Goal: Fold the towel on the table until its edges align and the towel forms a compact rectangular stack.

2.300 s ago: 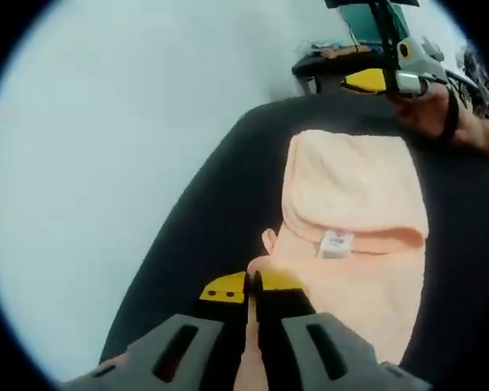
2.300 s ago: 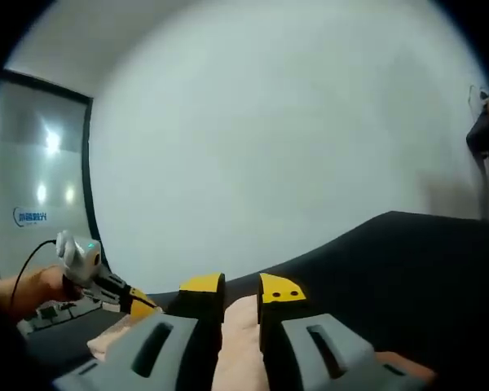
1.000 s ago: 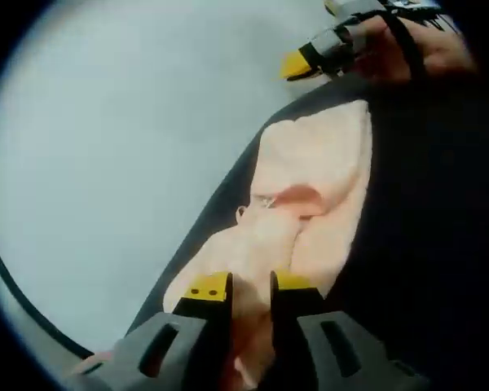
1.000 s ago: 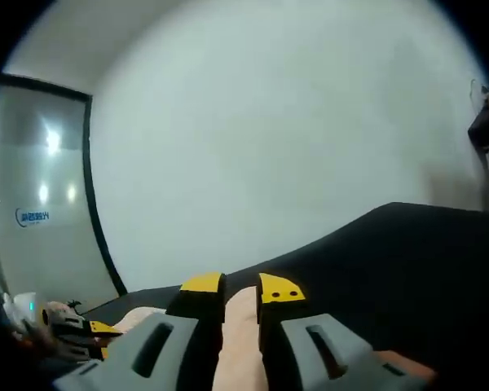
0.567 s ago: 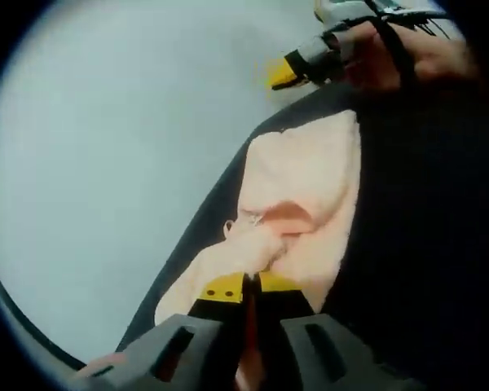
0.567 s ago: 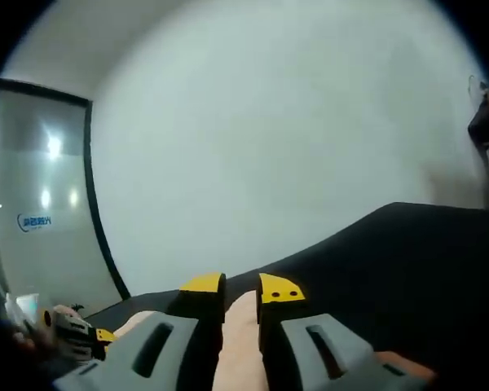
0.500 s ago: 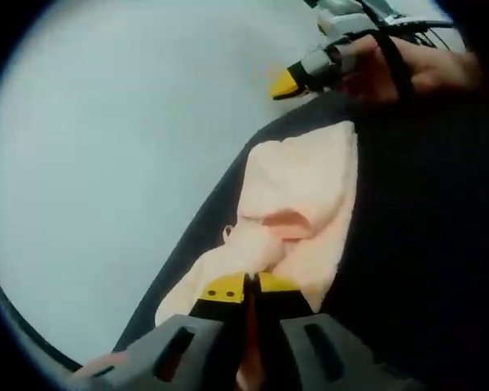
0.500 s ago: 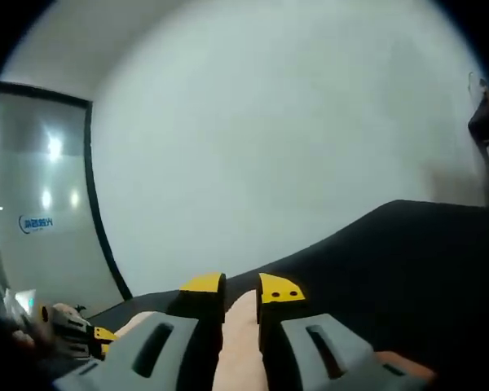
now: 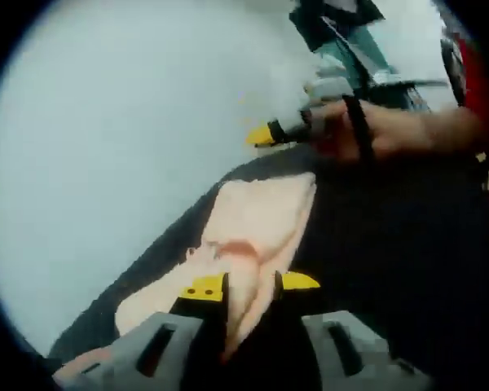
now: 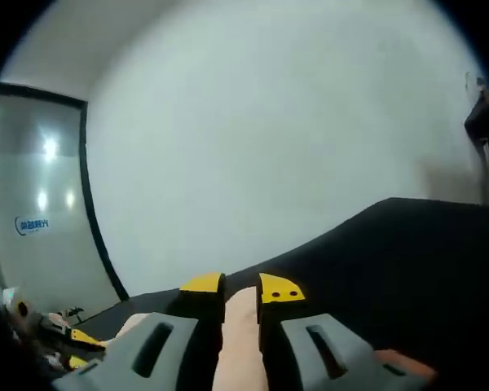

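Left claw [image 9: 250,283], jaws parted around the towel [image 9: 261,213], whose length runs up-frame; right claw [image 10: 240,286] pinches its cloth.

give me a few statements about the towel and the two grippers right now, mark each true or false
1. The towel is peach-coloured and lies on a black table. True.
2. The left gripper has its jaws apart with towel cloth between them. True.
3. The right gripper holds nothing. False: its jaws are closed on peach towel cloth.
4. The towel is already a neat flat rectangle. False: in the left gripper view it is bunched and creased near the jaws.
5. In the left gripper view a hand holds the other gripper beyond the towel's far end. True.
6. The table is white. False: it is black; the wall behind is pale.
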